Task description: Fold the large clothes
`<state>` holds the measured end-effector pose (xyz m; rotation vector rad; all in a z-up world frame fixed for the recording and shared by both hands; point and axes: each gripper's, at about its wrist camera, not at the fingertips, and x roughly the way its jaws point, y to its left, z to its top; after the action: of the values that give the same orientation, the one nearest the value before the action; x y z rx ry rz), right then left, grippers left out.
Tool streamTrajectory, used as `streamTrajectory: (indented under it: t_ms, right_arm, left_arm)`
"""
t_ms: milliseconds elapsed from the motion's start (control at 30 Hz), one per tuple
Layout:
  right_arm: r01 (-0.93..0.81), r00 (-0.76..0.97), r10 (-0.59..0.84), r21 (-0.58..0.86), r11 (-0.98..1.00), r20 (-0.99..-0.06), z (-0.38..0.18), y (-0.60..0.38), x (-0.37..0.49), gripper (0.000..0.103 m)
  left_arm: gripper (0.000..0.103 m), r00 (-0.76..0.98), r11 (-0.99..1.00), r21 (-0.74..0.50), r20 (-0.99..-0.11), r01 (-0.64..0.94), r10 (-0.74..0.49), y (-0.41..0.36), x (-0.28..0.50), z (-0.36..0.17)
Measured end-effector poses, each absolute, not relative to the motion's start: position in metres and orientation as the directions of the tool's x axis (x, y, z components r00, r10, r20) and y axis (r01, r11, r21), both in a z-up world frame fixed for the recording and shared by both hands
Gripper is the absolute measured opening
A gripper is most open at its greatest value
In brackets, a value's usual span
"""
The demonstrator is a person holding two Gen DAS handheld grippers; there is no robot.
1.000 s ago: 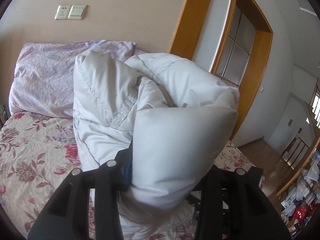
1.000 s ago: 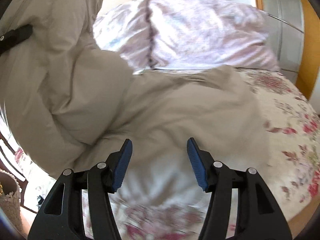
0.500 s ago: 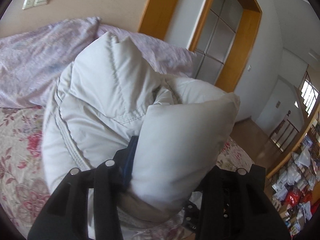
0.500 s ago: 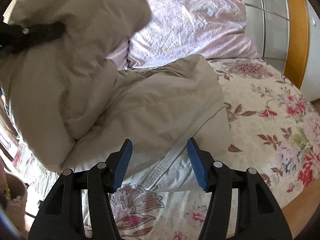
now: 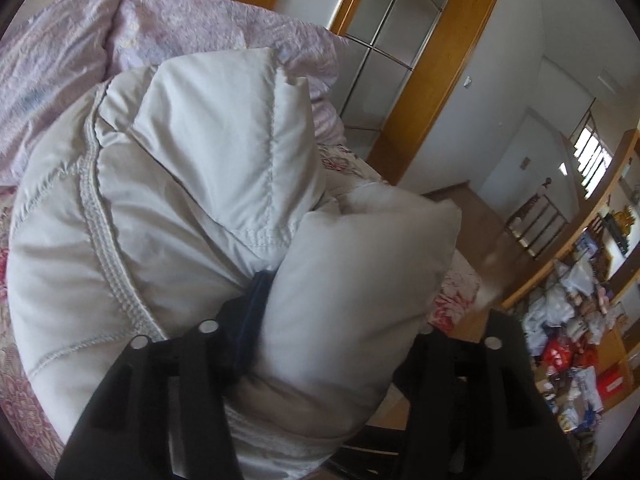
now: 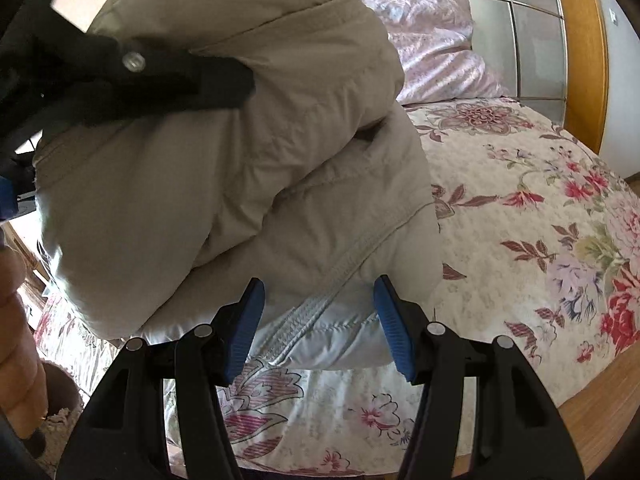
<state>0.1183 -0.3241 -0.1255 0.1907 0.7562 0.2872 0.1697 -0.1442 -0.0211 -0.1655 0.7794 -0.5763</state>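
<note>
A large puffy cream-white padded jacket [image 5: 192, 200] fills the left wrist view. My left gripper [image 5: 320, 320] is shut on a thick fold of it and holds that part lifted above the bed; its right finger is hidden by fabric. In the right wrist view the jacket [image 6: 260, 184] lies bunched on the floral bedspread [image 6: 540, 220], with the left gripper [image 6: 168, 76] clamped on its raised upper part. My right gripper [image 6: 320, 320] is open and empty, its blue pads either side of the jacket's near hem with the zipper seam.
Two lilac pillows [image 5: 192, 28] lie at the head of the bed, also in the right wrist view [image 6: 432, 48]. A wood-framed glass door [image 5: 404, 52] stands behind. The wooden bed edge [image 6: 600, 396] is at right. Cluttered shelves [image 5: 576, 320] stand across the room.
My left gripper has carried the held fold of jacket rightward over the rest of the jacket. My right gripper stayed open and moved closer to the jacket's near hem.
</note>
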Motion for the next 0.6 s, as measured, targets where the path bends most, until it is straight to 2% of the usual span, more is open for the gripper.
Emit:
streamTrajectory:
  t_ms: [100, 233, 400, 600]
  right_arm:
    - [-0.176, 0.689, 0.328, 0.291, 0.941, -0.646, -0.129, -0.329, 0.117, 0.059]
    - [-0.16, 0.687, 0.329, 0.306, 0.938, -0.648, -0.131, -0.332, 0.117, 0.059]
    - [-0.155, 0.689, 0.317, 0.294, 0.943, -0.651, -0.131, -0.329, 0.116, 0.061]
    - [-0.15, 0.689, 0.309, 0.287, 0.946, -0.656, -0.132, -0.328, 0.115, 0.062]
  left_arm:
    - [0.071, 0.53, 0.799, -0.409, -0.599, 0.441, -0.6, -0.14, 0.173, -0.017]
    - [0.081, 0.512, 0.774, -0.451, -0.581, 0.443, -0.632, -0.133, 0.169, -0.007]
    - [0.089, 0.498, 0.723, -0.519, -0.524, 0.457, -0.691, -0.118, 0.159, 0.011]
    - [0.09, 0.527, 0.72, -0.528, -0.495, 0.45, -0.691, -0.094, 0.145, 0.027]
